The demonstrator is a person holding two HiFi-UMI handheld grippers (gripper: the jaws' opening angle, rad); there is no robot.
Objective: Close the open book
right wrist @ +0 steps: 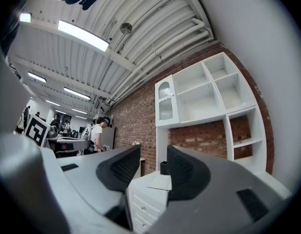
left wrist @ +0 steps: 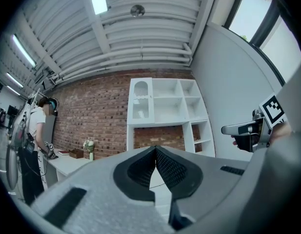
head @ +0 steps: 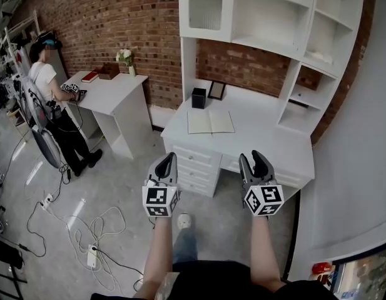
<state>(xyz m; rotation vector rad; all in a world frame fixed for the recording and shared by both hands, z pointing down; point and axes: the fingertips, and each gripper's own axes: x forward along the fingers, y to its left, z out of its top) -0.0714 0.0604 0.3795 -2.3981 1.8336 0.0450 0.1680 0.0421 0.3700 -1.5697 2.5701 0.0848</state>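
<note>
Walk up to the big white surface (head: 261, 122) first. The open pale paper book (head: 210, 122) lies flat on it, well apart from you. Your left tongs (head: 169, 160) are pinched together, your right tongs (head: 255, 159) apart, both empty. Slide under one cover and fold it over gently.

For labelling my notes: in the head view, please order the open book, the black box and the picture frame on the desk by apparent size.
1. Open book, clearly the largest.
2. Black box and picture frame look about equal, so I do not rank them.
</note>
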